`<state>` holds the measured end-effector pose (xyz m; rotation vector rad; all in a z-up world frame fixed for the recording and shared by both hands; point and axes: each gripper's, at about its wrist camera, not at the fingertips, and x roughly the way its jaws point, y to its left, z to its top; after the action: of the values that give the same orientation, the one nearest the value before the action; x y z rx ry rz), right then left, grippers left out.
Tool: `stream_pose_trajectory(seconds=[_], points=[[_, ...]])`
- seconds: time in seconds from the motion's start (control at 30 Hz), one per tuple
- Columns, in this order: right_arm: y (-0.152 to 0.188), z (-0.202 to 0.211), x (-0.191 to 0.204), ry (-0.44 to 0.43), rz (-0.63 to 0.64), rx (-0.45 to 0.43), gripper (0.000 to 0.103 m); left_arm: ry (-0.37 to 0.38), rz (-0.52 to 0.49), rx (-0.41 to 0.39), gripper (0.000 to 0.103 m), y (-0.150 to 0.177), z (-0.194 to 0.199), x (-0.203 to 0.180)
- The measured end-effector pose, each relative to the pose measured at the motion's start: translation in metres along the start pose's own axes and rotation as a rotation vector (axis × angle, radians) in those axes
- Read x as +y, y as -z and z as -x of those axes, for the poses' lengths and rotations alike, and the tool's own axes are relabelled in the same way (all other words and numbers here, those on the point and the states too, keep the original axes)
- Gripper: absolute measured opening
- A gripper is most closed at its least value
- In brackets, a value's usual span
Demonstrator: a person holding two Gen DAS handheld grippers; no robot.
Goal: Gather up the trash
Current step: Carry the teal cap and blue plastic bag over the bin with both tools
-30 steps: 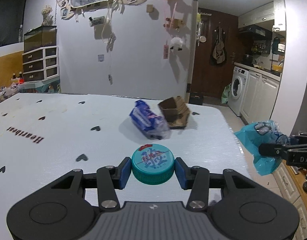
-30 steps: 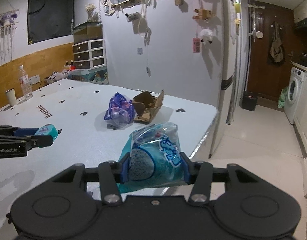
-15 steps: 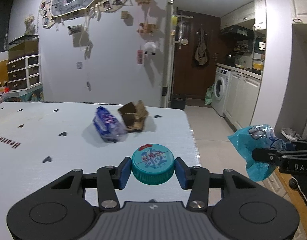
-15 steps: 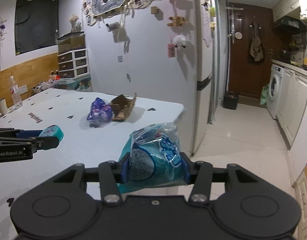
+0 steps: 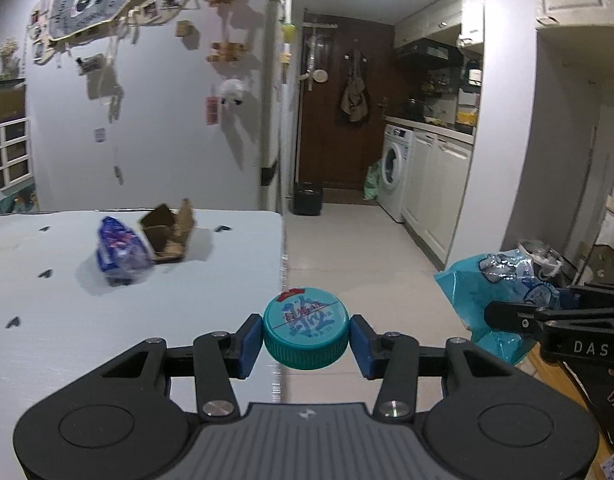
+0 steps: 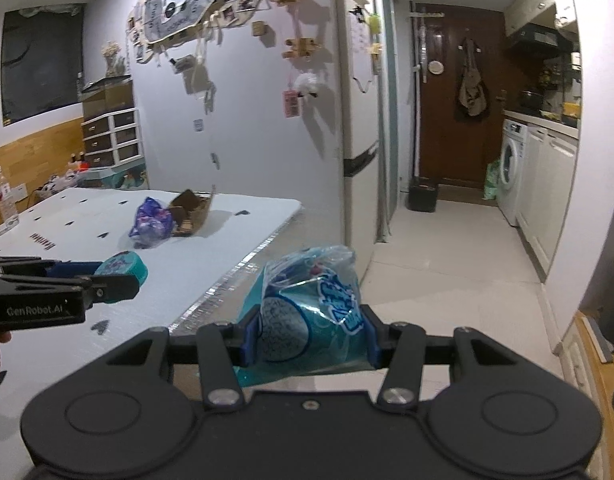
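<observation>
My left gripper [image 5: 306, 334] is shut on a teal bottle cap [image 5: 306, 326] and holds it above the table's right edge; the cap also shows in the right wrist view [image 6: 123, 266]. My right gripper [image 6: 310, 334] is shut on a crumpled teal plastic bag [image 6: 307, 312], held off the table over the floor; the bag also shows in the left wrist view [image 5: 495, 300]. A blue-purple wrapper [image 5: 121, 252] and a torn brown cardboard box [image 5: 169, 230] lie on the white table [image 5: 107, 340].
A bin with a bag liner [image 5: 541, 254] stands on the floor behind the teal bag, by the right wall. A fridge [image 6: 359, 128], a washing machine [image 6: 511, 168] and white cabinets line the tiled passage. A water bottle [image 6: 3, 198] stands at the table's far left.
Both grippers have swung right with their loads, from over the table toward its right edge and the floor. The wrapper and cardboard box have not moved.
</observation>
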<state>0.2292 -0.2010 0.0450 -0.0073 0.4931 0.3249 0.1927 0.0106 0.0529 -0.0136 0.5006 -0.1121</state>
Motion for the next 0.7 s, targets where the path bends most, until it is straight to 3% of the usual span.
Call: stream_pose_trajectory(seconds=[0.4,0.7], points=[[0.029,0.002,-0.056,0.080,-0.051,0.049,0.051,0.084,-0.024,0.055,0.048,0.010,-0.042,-0.059],[0.063,-0.023,-0.092,0.129,-0.111,0.125,0.051,0.159,-0.065,0.158,0.048,0.033,-0.093,-0.098]])
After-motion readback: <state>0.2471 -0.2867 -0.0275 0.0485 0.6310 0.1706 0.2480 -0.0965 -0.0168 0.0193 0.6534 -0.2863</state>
